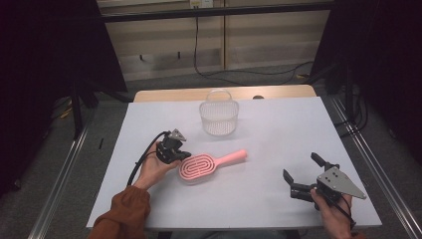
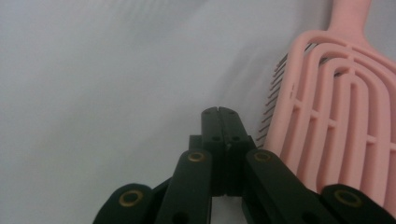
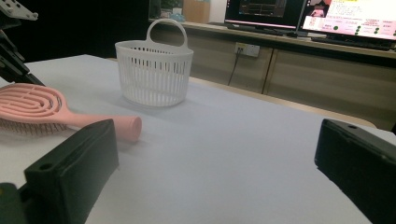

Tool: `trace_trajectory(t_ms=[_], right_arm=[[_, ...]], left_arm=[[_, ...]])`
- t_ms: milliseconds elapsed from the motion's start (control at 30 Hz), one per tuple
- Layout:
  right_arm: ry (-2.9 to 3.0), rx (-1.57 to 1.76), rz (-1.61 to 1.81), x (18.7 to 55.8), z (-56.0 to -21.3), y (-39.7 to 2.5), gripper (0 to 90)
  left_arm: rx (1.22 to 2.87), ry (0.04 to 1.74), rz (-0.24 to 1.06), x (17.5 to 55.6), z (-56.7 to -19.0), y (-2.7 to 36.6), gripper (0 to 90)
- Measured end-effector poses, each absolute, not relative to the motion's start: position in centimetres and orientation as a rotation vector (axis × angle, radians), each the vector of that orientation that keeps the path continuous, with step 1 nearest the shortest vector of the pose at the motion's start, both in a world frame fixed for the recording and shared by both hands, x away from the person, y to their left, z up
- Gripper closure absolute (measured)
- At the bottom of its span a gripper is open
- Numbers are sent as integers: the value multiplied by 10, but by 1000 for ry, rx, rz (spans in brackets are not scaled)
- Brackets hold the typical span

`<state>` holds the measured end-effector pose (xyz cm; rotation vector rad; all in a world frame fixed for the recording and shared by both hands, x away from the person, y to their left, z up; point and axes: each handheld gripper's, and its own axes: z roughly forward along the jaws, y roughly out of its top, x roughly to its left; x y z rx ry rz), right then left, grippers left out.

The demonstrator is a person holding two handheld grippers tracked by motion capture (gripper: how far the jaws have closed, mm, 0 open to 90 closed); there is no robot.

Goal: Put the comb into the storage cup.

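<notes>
While the white table (image 1: pixel 278 129) spreads wide under everything, a white slatted basket (image 1: pixel 218 118) with a loop handle stands upright near its far edge, well apart from both hands. Nearer the person, a pink hairbrush (image 1: pixel 201 166) lies flat on the table, bristles down, its oval vented head toward the person's left and its handle pointing right and slightly away. The left gripper (image 1: pixel 173 152) sits just beside the brush head, at its left edge; in the left gripper view its jaws are pressed together with nothing between them, the brush's head and bristles (image 2: pixel 273 93) close alongside on the right. The right gripper (image 1: pixel 304 174) hovers near the table's front right corner, well apart from the brush, its jaws spread wide and empty, pointing toward the brush handle (image 3: pixel 119 125) and the basket.
</notes>
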<state>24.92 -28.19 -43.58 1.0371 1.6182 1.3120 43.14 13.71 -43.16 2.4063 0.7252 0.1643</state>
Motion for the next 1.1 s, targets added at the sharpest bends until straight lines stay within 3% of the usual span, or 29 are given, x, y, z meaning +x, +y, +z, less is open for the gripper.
trace_trajectory(t_ms=[833, 1100], right_arm=[[1613, 1039, 1312, 250, -436, -282, 0], [1612, 1039, 1319, 250, -436, -282, 0]], left_arm=[[2413, 708, 136, 422, -433, 138, 900], [2362, 749, 198, 425, -432, 146, 900]])
